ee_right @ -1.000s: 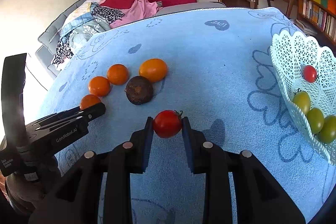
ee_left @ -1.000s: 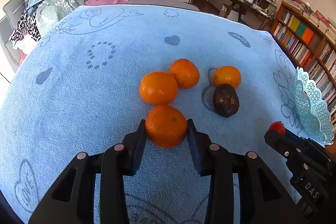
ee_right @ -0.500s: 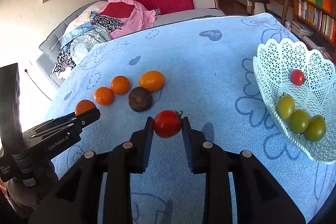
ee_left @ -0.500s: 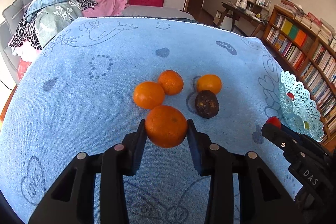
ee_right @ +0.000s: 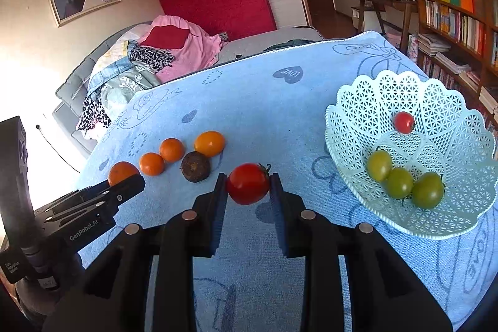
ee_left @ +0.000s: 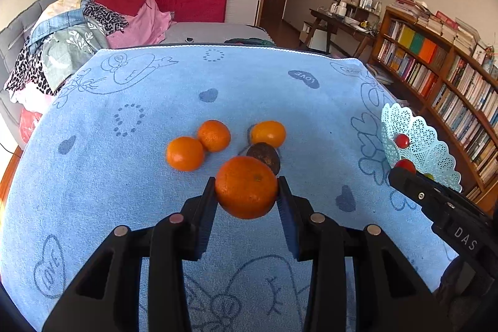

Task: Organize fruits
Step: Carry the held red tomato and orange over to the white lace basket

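Two grippers each carry a fruit clear of the blue towel (ee_left: 280, 89). The left gripper (ee_left: 247, 192) has its fingers (ee_left: 208, 207) closed on an orange (ee_left: 246, 187), pads pressing its flanks. The right gripper (ee_right: 248, 187) pinches a red tomato (ee_right: 248, 183) the same way, stem end turned right.

The step in hand appears to be carrying both fruits to the basket (ee_right: 351, 126), which stands at the right of the desk in the right wrist view. To do it well, each fruit should probably be brought over the basket's open middle and lowered close to the floor before the fingers part, since round fruit dropped from height would likely bounce or roll. The tomato's thin, glossy skin calls for no tighter squeeze. Coming in one after the other would keep the grippers from crowding at the rim.

The orange is dimpled and firm-looking; the tomato is smooth and shiny. The basket is pale plastic lattice with a scalloped, flaring rim; inside lie three green tomatoes (ee_right: 400, 182) touching each other and a small red one (ee_right: 404, 122) farther back. On the terry towel remain three oranges (ee_left: 185, 153) and, touching one of them, a dark, rough-skinned fruit (ee_left: 264, 154).
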`<state>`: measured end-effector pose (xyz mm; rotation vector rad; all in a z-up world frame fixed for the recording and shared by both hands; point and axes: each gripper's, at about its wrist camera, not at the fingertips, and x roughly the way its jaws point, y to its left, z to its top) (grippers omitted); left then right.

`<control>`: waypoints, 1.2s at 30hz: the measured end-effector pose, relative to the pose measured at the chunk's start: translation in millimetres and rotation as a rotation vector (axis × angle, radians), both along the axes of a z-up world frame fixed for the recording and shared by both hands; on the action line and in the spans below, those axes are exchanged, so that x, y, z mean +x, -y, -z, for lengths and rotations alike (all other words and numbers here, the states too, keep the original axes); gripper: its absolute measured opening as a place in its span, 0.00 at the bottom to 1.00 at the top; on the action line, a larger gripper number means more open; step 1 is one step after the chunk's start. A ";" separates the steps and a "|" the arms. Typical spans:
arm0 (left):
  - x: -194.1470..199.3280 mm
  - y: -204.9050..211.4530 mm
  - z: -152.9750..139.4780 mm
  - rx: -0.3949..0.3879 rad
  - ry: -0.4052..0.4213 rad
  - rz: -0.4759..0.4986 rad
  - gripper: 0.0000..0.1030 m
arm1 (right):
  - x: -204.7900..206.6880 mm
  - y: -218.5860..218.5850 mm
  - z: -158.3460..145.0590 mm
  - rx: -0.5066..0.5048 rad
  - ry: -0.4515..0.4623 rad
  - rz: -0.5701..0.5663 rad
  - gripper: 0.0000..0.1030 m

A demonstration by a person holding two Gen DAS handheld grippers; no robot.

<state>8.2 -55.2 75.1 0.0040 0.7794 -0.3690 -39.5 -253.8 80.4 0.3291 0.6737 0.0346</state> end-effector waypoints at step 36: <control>-25.3 80.8 -10.8 0.061 0.052 0.143 0.37 | -47.1 133.3 11.5 -0.027 0.004 0.326 0.29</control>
